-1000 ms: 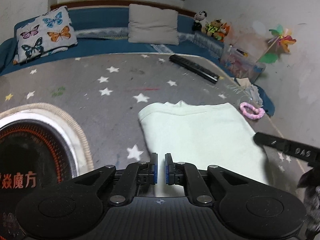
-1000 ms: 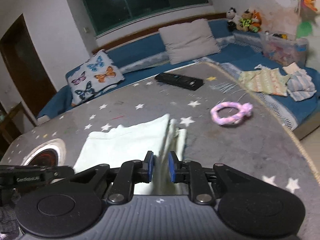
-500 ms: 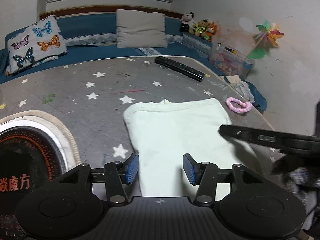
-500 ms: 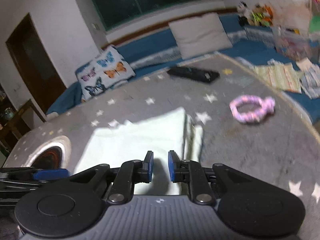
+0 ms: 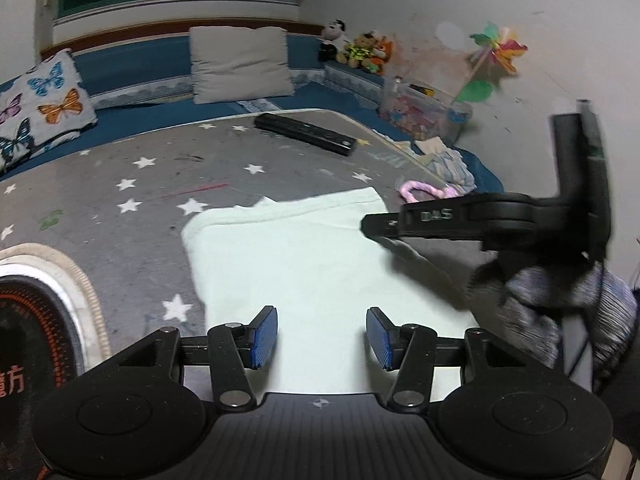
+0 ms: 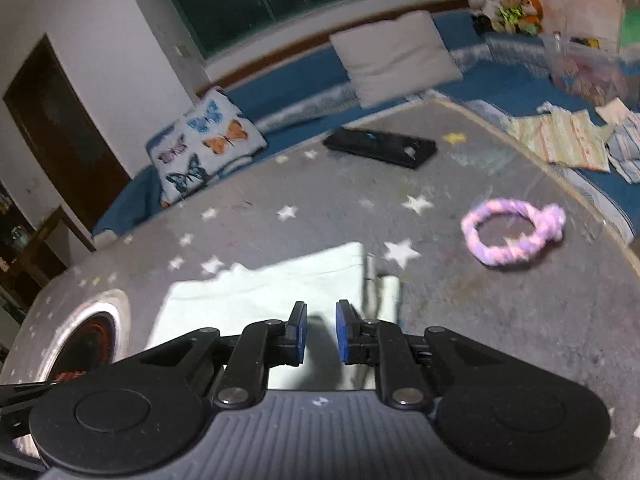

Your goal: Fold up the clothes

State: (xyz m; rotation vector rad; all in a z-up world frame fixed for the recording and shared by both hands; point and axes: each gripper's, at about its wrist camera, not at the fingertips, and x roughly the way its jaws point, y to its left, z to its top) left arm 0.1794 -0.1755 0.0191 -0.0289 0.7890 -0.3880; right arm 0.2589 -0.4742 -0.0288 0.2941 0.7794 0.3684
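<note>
A pale green cloth (image 5: 304, 256) lies folded flat on the grey star-patterned table (image 5: 152, 200). My left gripper (image 5: 322, 338) hovers over its near edge, open, with nothing between the blue pads (image 5: 264, 336). In the left wrist view my right gripper (image 5: 366, 227) reaches in from the right, its tip low over the cloth's right part, with a shaded flap trailing under it. In the right wrist view the right gripper (image 6: 321, 336) has its jaws nearly together on the cloth (image 6: 248, 304) beside the layered right edge (image 6: 384, 288).
A pink braided ring (image 6: 512, 236) lies on the table to the right of the cloth. A black remote (image 5: 306, 134) sits at the far side. A round heater disc (image 5: 36, 320) is at the left. Cushions and a blue bench lie beyond, with loose clothes (image 6: 568, 140) at the right.
The left gripper's jaws went from shut to wide apart over the near edge. The right gripper moved left, from the cloth's right edge to over the cloth, and sank a little.
</note>
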